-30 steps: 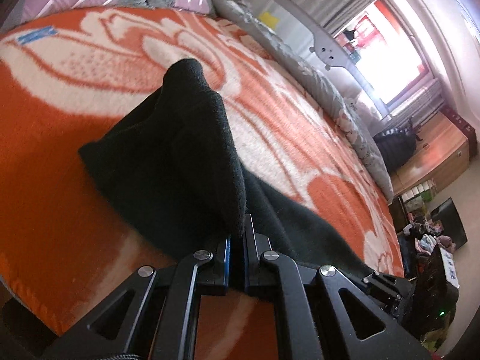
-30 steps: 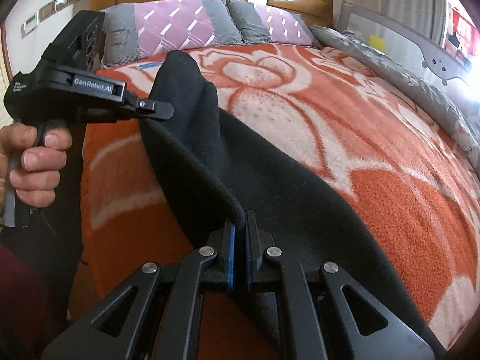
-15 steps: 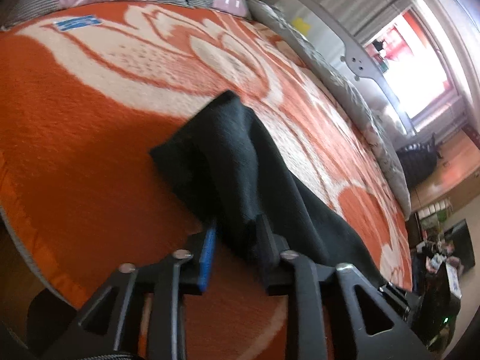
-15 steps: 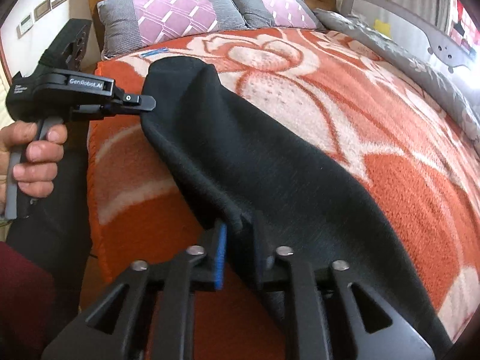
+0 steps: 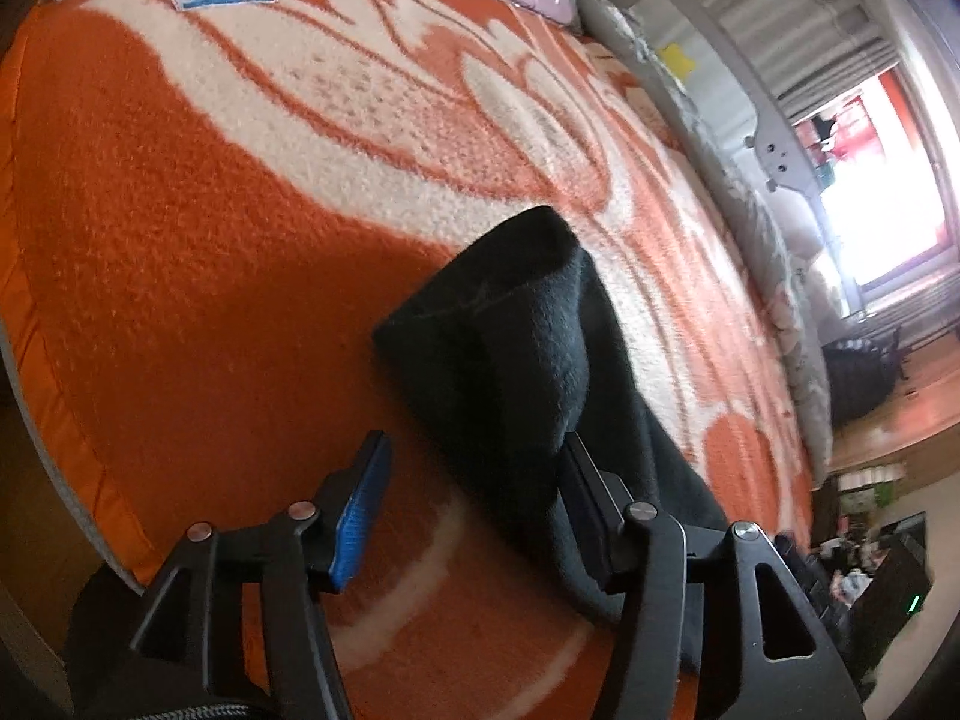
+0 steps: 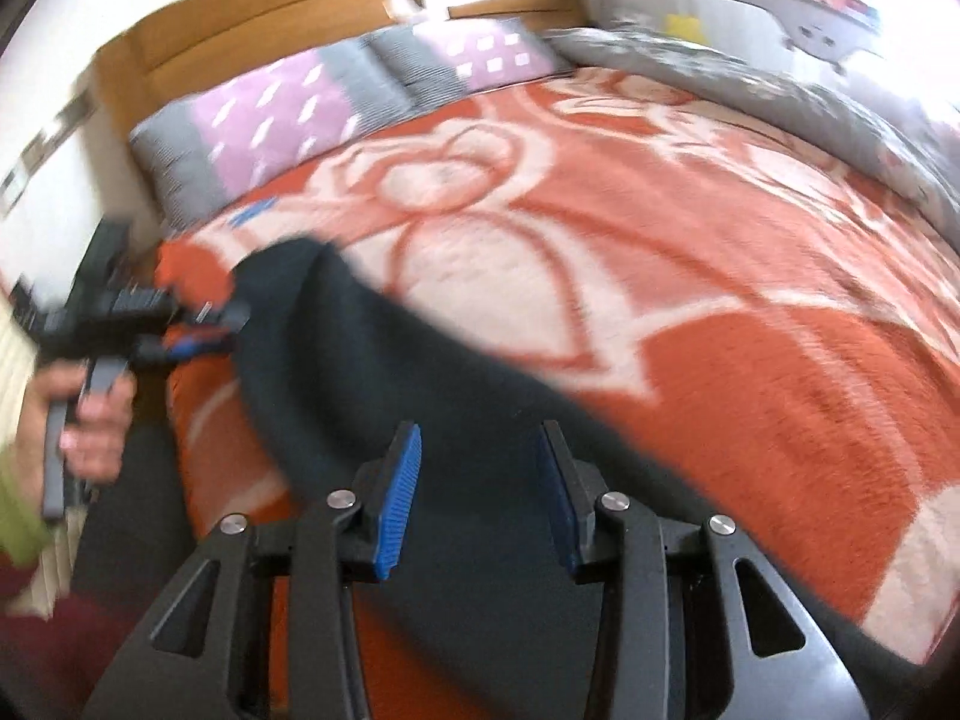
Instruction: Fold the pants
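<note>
Two grippers: both sets of jaws stand spread apart and clench nothing; the cloth lies free of them.
Left gripper (image 5: 474, 468): black two-finger tool with blue pads, its right finger lying against the dark cloth, its left finger apart over bare blanket.
Right gripper (image 6: 480, 468): same build, hovering low over the middle of the cloth, with fabric showing in the gap between its fingers but no grip on it.
Pants (image 5: 528, 372): black fleecy pants lying as one long narrow strip on the orange-and-cream flowered fleece blanket (image 5: 180, 240), near the bed's edge closest to the person; the end in front of the left gripper stands up in a soft hump, not flat.
Step in hand: judged from the parted fingers, a fold has just been laid down and let go.
Doing it well: draw both tools straight back so no pad drags the fleece; this cloth looks clingy and could follow a finger.
Next care: press or smooth the raised end flat before another fold, else the hump will make a lopsided bundle.
Regrasp: take the two corners of one end evenly, so the edges meet square.
Blur: the right wrist view is smeared, so the far end's exact lie there is unclear.
</note>
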